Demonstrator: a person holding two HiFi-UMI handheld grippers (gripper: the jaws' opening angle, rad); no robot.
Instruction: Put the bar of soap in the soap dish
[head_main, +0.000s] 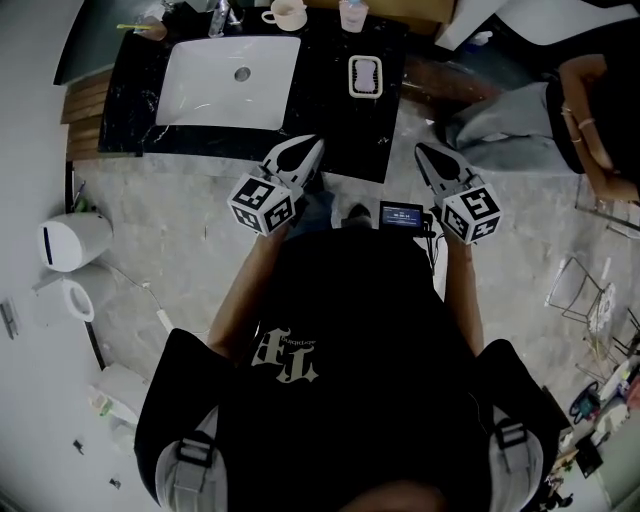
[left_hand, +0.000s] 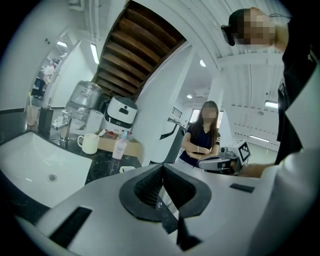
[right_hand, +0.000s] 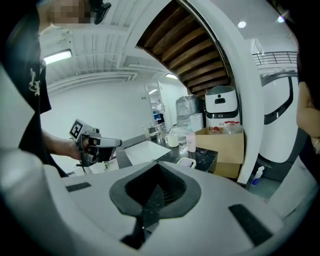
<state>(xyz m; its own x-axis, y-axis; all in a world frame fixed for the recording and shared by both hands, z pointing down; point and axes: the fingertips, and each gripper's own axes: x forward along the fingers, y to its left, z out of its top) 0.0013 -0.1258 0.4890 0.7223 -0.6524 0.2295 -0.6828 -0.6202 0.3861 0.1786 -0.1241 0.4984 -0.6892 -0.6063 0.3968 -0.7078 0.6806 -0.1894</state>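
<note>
- From the head view, the left gripper (head_main: 308, 150) and the right gripper (head_main: 430, 155) are held side by side, well apart. Both are at the near edge of the black counter (head_main: 330, 130) and touch nothing on it.
- The left gripper view shows its dark pads pressed together in a narrow V with nothing caught between them.
- The right gripper view shows the same: jaws fully closed and empty.
- Only the head view looks down into the soap dish (head_main: 365, 76). It stands on the counter just right of the white sink (head_main: 228, 82), beyond both grippers.
- A pale ribbed shape fills the soap dish; I cannot tell whether that is the bar of soap or the dish's own floor.
- In both gripper views the dish is only a small white rim peeking over the gripper's body.
- The left gripper view alone shows a person (left_hand: 202, 140) with folded arms past the counter. It also shows a mug (left_hand: 90, 143) and a bottle (left_hand: 119, 147) from the side.
- The right gripper view alone shows the open cardboard box (right_hand: 220, 145) at the counter's far end.
- A small lit screen (head_main: 402, 215) at the wearer's chest appears only from the head.
</note>
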